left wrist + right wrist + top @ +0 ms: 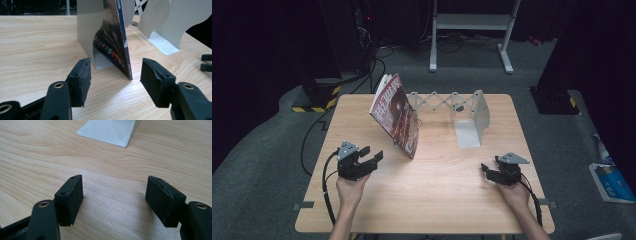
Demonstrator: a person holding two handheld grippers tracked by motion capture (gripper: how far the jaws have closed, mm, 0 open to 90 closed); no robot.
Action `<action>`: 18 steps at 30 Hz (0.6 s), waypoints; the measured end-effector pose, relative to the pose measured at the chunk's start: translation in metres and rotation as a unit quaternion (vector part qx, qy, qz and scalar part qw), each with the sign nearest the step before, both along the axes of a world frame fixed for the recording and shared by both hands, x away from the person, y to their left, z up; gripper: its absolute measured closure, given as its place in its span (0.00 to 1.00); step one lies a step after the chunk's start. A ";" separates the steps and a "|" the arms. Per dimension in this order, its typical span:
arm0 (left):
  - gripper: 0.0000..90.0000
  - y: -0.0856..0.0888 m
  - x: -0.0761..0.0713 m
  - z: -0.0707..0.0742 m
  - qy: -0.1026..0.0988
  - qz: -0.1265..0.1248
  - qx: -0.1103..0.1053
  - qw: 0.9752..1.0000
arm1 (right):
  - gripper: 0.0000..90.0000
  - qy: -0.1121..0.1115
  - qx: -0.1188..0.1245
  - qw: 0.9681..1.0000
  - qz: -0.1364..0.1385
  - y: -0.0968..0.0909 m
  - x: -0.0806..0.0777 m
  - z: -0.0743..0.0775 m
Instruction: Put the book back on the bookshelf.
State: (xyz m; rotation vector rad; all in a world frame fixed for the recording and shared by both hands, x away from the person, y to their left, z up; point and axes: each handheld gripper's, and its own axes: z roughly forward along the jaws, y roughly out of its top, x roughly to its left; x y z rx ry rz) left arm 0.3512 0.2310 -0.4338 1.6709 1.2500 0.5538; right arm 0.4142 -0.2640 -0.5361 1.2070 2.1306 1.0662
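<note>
The magazine (395, 115) stands tilted against the left plate of the extendable bookend (472, 120), at about eleven o'clock from the middle of the bench (432, 195). The left tool (373, 156) sits at seven o'clock with jaws spread, aimed at the magazine's lower corner and gripping nothing. The right tool (485, 170), at four o'clock, is likewise spread and empty.
</note>
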 end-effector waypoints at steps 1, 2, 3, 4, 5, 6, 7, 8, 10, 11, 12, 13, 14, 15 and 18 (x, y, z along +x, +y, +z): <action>0.46 -0.001 0.000 -0.001 0.001 0.000 -0.001 1.000 | 0.34 0.000 0.000 1.000 0.000 0.000 0.000 0.000; 0.46 -0.001 0.000 -0.002 0.002 0.000 -0.001 1.000 | 0.34 0.000 0.000 1.000 0.000 0.000 0.000 0.000; 0.46 -0.002 0.000 -0.003 0.003 0.000 0.000 1.000 | 0.34 0.000 0.000 1.000 0.000 0.000 0.000 0.000; 0.46 -0.002 0.000 -0.004 0.004 -0.001 -0.001 1.000 | 0.34 0.000 0.000 1.000 0.000 0.000 0.000 0.000; 0.46 -0.002 0.000 -0.005 0.006 -0.002 0.000 1.000 | 0.34 0.000 0.000 1.000 0.000 0.000 0.000 0.000; 0.46 -0.003 0.000 -0.005 0.007 -0.001 0.000 1.000 | 0.34 0.000 0.000 1.000 0.000 0.000 0.000 0.000; 0.46 -0.003 0.001 -0.006 0.007 -0.002 0.002 1.000 | 0.34 0.000 0.000 1.000 0.000 0.000 0.000 0.000; 0.46 -0.004 0.001 -0.007 0.009 -0.002 -0.002 1.000 | 0.34 0.000 0.000 1.000 0.000 0.000 0.000 0.000; 0.46 -0.004 0.002 -0.009 0.014 -0.002 -0.003 1.000 | 0.34 0.000 0.000 1.000 0.000 0.000 0.000 0.000; 0.46 -0.005 0.002 -0.009 0.016 -0.002 -0.005 1.000 | 0.34 0.000 0.000 1.000 0.000 0.000 0.000 0.000; 0.45 -0.005 0.002 -0.010 0.017 -0.002 -0.005 1.000 | 0.34 0.000 0.000 1.000 0.000 0.000 0.000 0.000; 0.45 -0.005 0.002 -0.011 0.019 -0.002 -0.006 1.000 | 0.34 0.000 0.000 1.000 0.000 0.000 0.000 0.000; 0.45 -0.006 0.003 -0.012 0.021 -0.003 -0.006 1.000 | 0.34 0.000 0.000 1.000 0.000 0.000 0.000 0.000; 0.45 -0.006 0.003 -0.013 0.024 -0.003 -0.008 1.000 | 0.34 0.000 0.000 1.000 0.000 0.000 0.000 0.000; 0.44 -0.007 0.005 -0.016 0.032 -0.003 -0.011 0.999 | 0.34 0.000 0.000 1.000 0.000 0.000 0.000 0.000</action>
